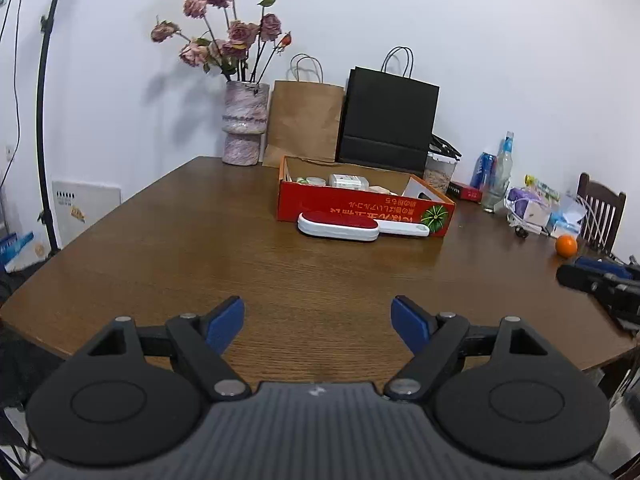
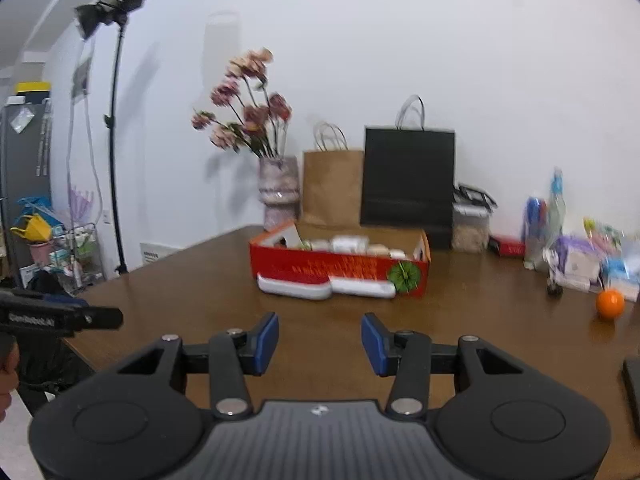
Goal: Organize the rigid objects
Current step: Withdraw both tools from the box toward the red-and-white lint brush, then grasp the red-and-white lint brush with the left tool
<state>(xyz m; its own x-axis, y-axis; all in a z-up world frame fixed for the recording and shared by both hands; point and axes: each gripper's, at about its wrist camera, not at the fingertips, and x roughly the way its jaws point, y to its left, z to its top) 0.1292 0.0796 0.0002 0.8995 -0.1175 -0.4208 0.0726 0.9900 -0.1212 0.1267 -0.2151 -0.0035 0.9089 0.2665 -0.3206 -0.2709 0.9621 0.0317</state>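
The red box (image 1: 320,204) carries yellow Japanese-style print, upside down from here and too small to read off, beside a green round emblem (image 1: 435,216), while the other gripper's side (image 2: 32,319) shows white lettering, perhaps a brand, blurred.

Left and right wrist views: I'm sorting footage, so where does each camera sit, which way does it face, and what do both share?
Left wrist view: sits on the left gripper, facing across the brown wooden table to the red cardboard box; its open jaws show, with the right gripper at the right edge.
Right wrist view: sits on the right gripper, facing the same box; its open jaws show, the left gripper at the left edge.
Shared: box, red-and-white lint brush, orange.
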